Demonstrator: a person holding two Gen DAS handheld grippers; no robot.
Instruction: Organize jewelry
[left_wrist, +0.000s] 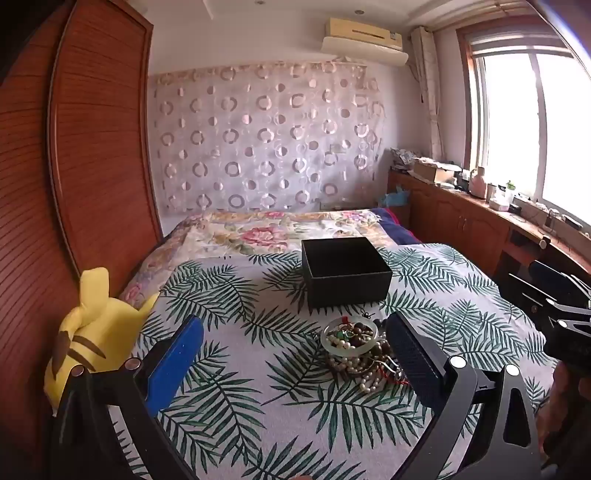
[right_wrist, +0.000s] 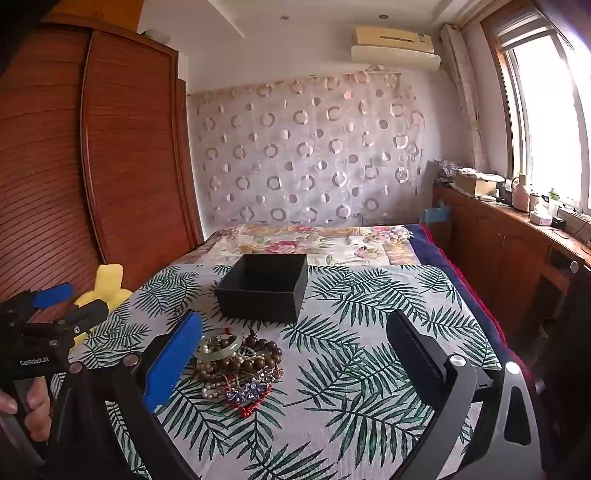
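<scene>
The only readable text is "GenRobot.AI", printed in small white letters on the black body of the left gripper (right_wrist: 68, 306), seen at the left edge of the right wrist view. The marking on the air conditioner (right_wrist: 395, 46) is too small to read.

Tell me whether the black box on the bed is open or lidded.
Open. The black box has no lid on it, and both views look past its rim into a dark interior. Whether anything lies inside cannot be told.

left gripper (left_wrist: 295, 332): black frame, one blue finger, one black ribbed finger, silver screws | right gripper (right_wrist: 295, 328): same | handle marked "GenRobot.AI"
</scene>
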